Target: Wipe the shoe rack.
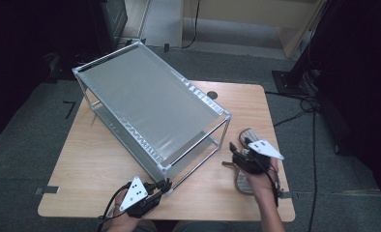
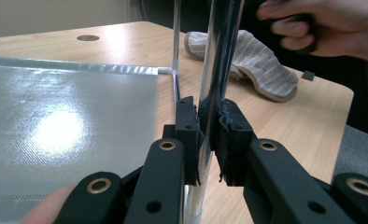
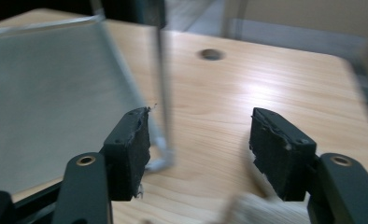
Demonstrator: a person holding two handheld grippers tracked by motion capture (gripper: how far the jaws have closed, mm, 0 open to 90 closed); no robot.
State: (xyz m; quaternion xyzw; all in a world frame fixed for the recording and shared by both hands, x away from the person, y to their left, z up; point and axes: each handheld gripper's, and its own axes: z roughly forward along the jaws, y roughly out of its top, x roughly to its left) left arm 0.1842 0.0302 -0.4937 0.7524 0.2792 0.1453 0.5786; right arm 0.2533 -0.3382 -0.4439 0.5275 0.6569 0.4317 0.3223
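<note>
A silver two-shelf metal rack stands slantwise on the wooden table. My left gripper is at the rack's near corner, and in the left gripper view it is shut on the shiny upright post. My right gripper hovers at the table's right side over a pair of grey striped slippers with tan soles. In the right gripper view it stands open with bare table between the pads. A blurred rack post rises just ahead of its left pad.
The slippers lie close beside the rack's right end. A round cable hole sits in the table behind the rack. Dark floor, cables and a stand base lie beyond the table's right edge.
</note>
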